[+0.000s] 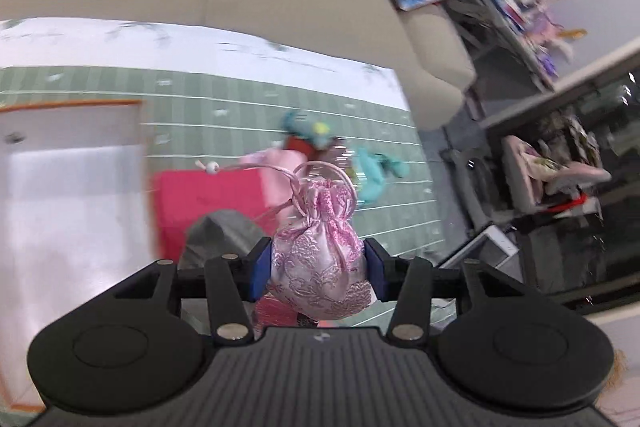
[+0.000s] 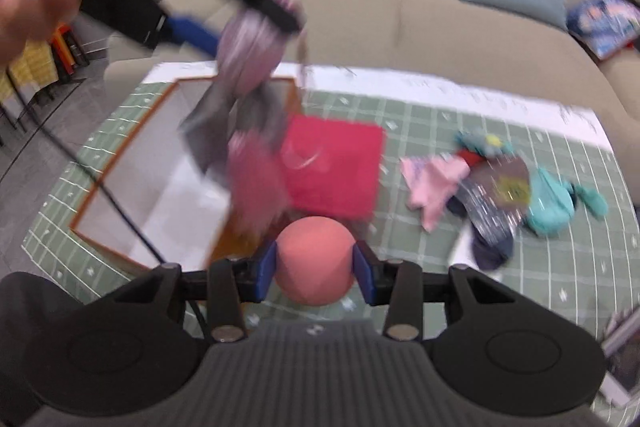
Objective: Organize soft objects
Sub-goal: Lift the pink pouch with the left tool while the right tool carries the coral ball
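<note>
Because the pink brocade drawstring pouch (image 1: 320, 259) bulges between the blue pads and gives where they press, I judge it light, soft and loosely filled, with a satiny skin that could slide. The left gripper (image 1: 318, 267) has its fingers clenched on the pouch's belly, below the gathered neck, and that looks the sounder place to me: the cords (image 1: 280, 171) and their bead trail loose above and would swing or snag if taken instead. The pouch hangs clear of the table (image 1: 240, 107), over the green checked cloth, with a red square cloth (image 1: 208, 203) and a grey rag (image 1: 220, 231) lying beneath and beyond it.

The right gripper (image 2: 316, 269) has its fingers closed on a salmon-pink ball (image 2: 316, 259) across its widest part. It seems smooth and squashy, probably foam, so a grip off the middle might squirt it out; it is held just above the table edge nearest me. Near it stands a white tray with an orange rim (image 2: 100, 187), very likely where these go. To the far side a small heap of pink and teal soft bits (image 2: 500, 187) waits, well apart from both grippers.
</note>
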`<move>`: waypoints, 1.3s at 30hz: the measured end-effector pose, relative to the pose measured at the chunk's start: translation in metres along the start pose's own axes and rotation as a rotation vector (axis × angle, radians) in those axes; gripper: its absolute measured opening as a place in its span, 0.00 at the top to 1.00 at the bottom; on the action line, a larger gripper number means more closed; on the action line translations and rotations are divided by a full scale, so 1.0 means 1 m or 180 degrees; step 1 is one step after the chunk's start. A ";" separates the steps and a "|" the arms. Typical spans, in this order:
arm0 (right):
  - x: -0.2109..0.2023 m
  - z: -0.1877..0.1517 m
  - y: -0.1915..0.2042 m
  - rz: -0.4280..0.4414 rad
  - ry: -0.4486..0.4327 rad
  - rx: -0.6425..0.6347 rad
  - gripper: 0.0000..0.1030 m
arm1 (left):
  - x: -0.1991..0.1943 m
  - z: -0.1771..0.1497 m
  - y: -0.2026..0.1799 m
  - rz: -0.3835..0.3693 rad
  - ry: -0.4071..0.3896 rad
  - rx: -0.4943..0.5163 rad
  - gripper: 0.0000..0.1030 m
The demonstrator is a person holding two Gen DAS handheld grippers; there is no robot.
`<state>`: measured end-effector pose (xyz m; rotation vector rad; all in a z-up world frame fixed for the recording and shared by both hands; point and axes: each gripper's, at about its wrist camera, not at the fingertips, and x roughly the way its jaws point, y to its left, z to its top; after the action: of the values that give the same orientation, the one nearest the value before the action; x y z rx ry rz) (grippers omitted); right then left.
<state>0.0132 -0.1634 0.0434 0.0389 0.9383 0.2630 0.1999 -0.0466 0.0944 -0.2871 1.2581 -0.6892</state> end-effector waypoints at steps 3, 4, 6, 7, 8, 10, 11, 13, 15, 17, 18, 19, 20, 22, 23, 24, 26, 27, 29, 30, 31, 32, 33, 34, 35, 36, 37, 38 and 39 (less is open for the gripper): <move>0.005 -0.019 -0.029 -0.0075 0.0078 0.0236 0.60 | 0.044 0.005 -0.027 -0.0161 0.0152 0.0116 0.46; 0.007 -0.025 -0.039 -0.0099 0.0101 0.0325 0.60 | 0.059 0.005 -0.033 -0.0188 0.0203 0.0172 0.46; 0.008 -0.037 -0.059 -0.0150 0.0130 0.0491 0.60 | 0.092 0.003 -0.045 -0.0184 0.0267 0.0393 0.46; 0.009 -0.042 -0.069 -0.0177 0.0142 0.0559 0.60 | 0.111 0.001 -0.050 -0.0101 0.0299 0.0561 0.46; 0.010 -0.047 -0.078 -0.0198 0.0152 0.0619 0.60 | 0.129 -0.002 -0.052 0.0048 0.0336 0.0641 0.46; 0.015 -0.058 -0.093 -0.0233 0.0192 0.0728 0.60 | 0.166 -0.008 -0.047 0.0278 0.0470 0.0690 0.46; 0.019 -0.063 -0.099 -0.0262 0.0223 0.0765 0.60 | 0.181 -0.011 -0.041 0.0297 0.0512 0.0643 0.46; 0.023 -0.071 -0.108 -0.0288 0.0235 0.0770 0.60 | 0.200 -0.016 -0.033 0.0247 0.0590 0.0544 0.46; 0.030 -0.075 -0.120 -0.0334 0.0247 0.0826 0.60 | 0.218 -0.020 -0.032 0.0356 0.0670 0.0565 0.46; 0.042 -0.076 -0.139 -0.0388 0.0285 0.0944 0.60 | 0.233 -0.024 -0.030 0.0618 0.0754 0.0656 0.46; 0.047 -0.075 -0.146 -0.0438 0.0314 0.0984 0.60 | 0.240 -0.026 -0.030 0.0700 0.0780 0.0695 0.46; 0.053 -0.075 -0.153 -0.0493 0.0334 0.1000 0.60 | 0.244 -0.027 -0.030 0.0726 0.0788 0.0722 0.46; 0.057 -0.075 -0.158 -0.0538 0.0343 0.0986 0.60 | 0.247 -0.028 -0.029 0.0748 0.0793 0.0719 0.46; 0.062 -0.075 -0.162 -0.0584 0.0362 0.0967 0.60 | 0.255 -0.029 -0.029 0.0822 0.0824 0.0728 0.46; 0.064 -0.075 -0.164 -0.0568 0.0368 0.0989 0.60 | 0.259 -0.031 -0.030 0.0878 0.0840 0.0785 0.45; 0.067 -0.075 -0.167 -0.0544 0.0369 0.1019 0.60 | 0.263 -0.032 -0.031 0.0936 0.0847 0.0863 0.45; 0.072 -0.077 -0.169 -0.0517 0.0376 0.1063 0.60 | 0.271 -0.034 -0.032 0.1002 0.0877 0.0983 0.41; 0.072 -0.078 -0.169 -0.0512 0.0374 0.1065 0.60 | 0.273 -0.037 -0.030 0.1016 0.0878 0.1006 0.40; 0.071 -0.077 -0.169 -0.0495 0.0365 0.1074 0.60 | 0.276 -0.038 -0.028 0.0979 0.0858 0.0972 0.23; 0.072 -0.077 -0.170 -0.0486 0.0359 0.1087 0.60 | 0.278 -0.038 -0.026 0.0932 0.0892 0.0952 0.17; 0.072 -0.077 -0.171 -0.0479 0.0350 0.1098 0.60 | 0.279 -0.039 -0.025 0.0904 0.0924 0.0941 0.12; 0.072 -0.077 -0.171 -0.0475 0.0344 0.1108 0.60 | 0.278 -0.040 -0.025 0.0889 0.0934 0.0939 0.12; 0.071 -0.077 -0.170 -0.0469 0.0337 0.1118 0.60 | 0.277 -0.040 -0.026 0.0879 0.0930 0.0956 0.12; 0.070 -0.078 -0.170 -0.0462 0.0330 0.1123 0.60 | 0.276 -0.041 -0.027 0.0880 0.0924 0.0984 0.12; 0.069 -0.078 -0.169 -0.0453 0.0320 0.1127 0.60 | 0.274 -0.040 -0.029 0.0892 0.0914 0.1003 0.12; 0.068 -0.078 -0.169 -0.0442 0.0311 0.1129 0.60 | 0.271 -0.039 -0.031 0.0909 0.0893 0.1018 0.12; 0.067 -0.078 -0.169 -0.0433 0.0305 0.1133 0.60 | 0.267 -0.038 -0.033 0.0915 0.0856 0.1021 0.12; 0.067 -0.078 -0.168 -0.0424 0.0299 0.1136 0.60 | 0.263 -0.036 -0.035 0.0890 0.0819 0.1007 0.12; 0.067 -0.078 -0.168 -0.0417 0.0296 0.1139 0.60 | 0.260 -0.033 -0.036 0.0850 0.0801 0.0987 0.12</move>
<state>0.0229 -0.3161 -0.0802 0.2952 1.0668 -0.0268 0.1942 -0.2297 -0.0967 0.2264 1.3736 -0.6910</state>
